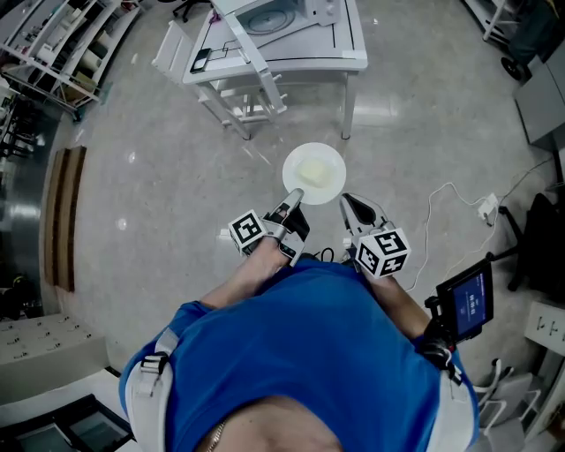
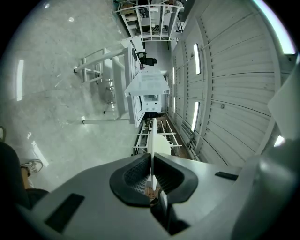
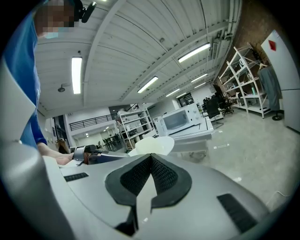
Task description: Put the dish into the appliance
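Blue shirt [image 1: 300, 335] closest beneath head camera, both grippers held out ahead over grey floor [image 1: 159, 177]. Left gripper [image 1: 296, 196] clamped on near rim of white dish [image 1: 314, 173], pads tight against both faces, dish edge-on between them in left gripper view. Dish held flat in the air, pale yellowish patch at centre, well short of table [image 1: 349, 48] bearing microwave [image 1: 269, 16]. Right gripper [image 1: 349, 205] just beside dish's rim, pads pressed together at the tips, nothing between. Microwave white, on table ahead in right gripper view.
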Demonstrator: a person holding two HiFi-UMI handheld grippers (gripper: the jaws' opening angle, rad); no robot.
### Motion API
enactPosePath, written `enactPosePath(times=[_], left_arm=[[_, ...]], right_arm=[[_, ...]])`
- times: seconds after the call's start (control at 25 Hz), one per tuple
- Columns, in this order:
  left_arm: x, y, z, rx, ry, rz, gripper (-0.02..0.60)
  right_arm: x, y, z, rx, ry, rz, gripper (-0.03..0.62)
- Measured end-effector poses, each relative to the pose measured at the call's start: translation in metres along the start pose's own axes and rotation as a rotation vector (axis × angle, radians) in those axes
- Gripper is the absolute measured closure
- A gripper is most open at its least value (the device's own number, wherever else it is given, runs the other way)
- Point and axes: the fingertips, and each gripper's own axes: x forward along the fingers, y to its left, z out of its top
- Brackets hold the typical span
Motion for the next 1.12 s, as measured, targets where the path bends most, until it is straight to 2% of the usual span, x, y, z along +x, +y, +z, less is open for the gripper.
enactPosePath(times=[0.16, 0.4, 0.64, 1.12], left_arm=[[0.004, 0.0, -0.006, 0.006, -0.017, -0.002, 0.565], [0.041, -0.005, -0.037, -0.007, -0.058, 0.003, 0.565], [0.066, -0.006, -0.047, -0.007, -0.058, 0.006, 0.565], [0.139, -0.011, -0.017, -0.011, -0.056, -0.009, 0.565]], right_arm=[[-0.005, -0.008, 0.0, -0.002, -0.002, 0.013, 0.594], [-0.03, -0.051, 0.009, 0.019, 0.007, 0.034, 0.594], [-0.038, -0.079, 0.016, 0.048, -0.008, 0.019, 0.594], [-0.006, -0.132, 0.047, 0.05, -0.012, -0.004, 0.594]])
